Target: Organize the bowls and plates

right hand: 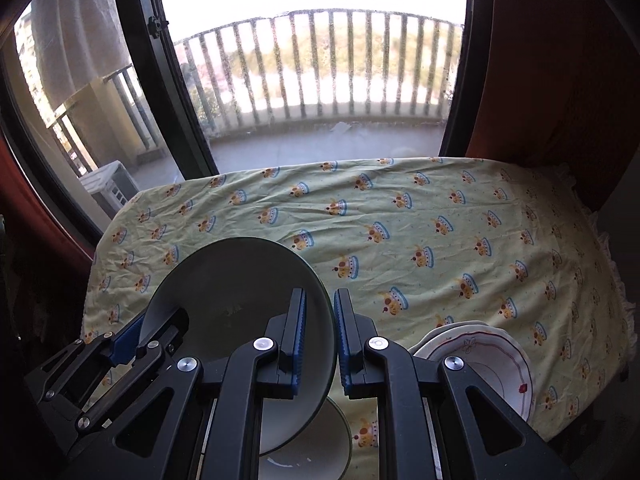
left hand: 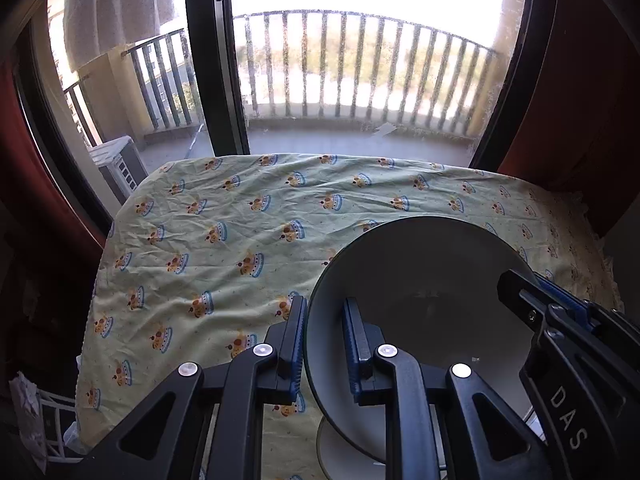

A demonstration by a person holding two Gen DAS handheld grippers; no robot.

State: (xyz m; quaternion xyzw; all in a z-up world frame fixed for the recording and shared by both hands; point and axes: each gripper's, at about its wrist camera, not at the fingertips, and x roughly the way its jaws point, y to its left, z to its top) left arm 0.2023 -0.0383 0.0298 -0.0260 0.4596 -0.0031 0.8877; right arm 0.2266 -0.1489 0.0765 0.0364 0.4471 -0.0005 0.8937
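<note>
A large grey-white plate is held lifted and tilted above the table between both grippers. My left gripper straddles its left rim, one finger outside and one inside. My right gripper straddles its right rim the same way; it also shows in the left wrist view. The left gripper shows in the right wrist view. Another plate lies below it on the table. White bowls with a red trim sit at the front right.
The table wears a yellow-green cloth with crown prints, wrinkled, and runs to a glass balcony door at the back. Dark red curtains hang on both sides. A white rack stands at the lower left beside the table.
</note>
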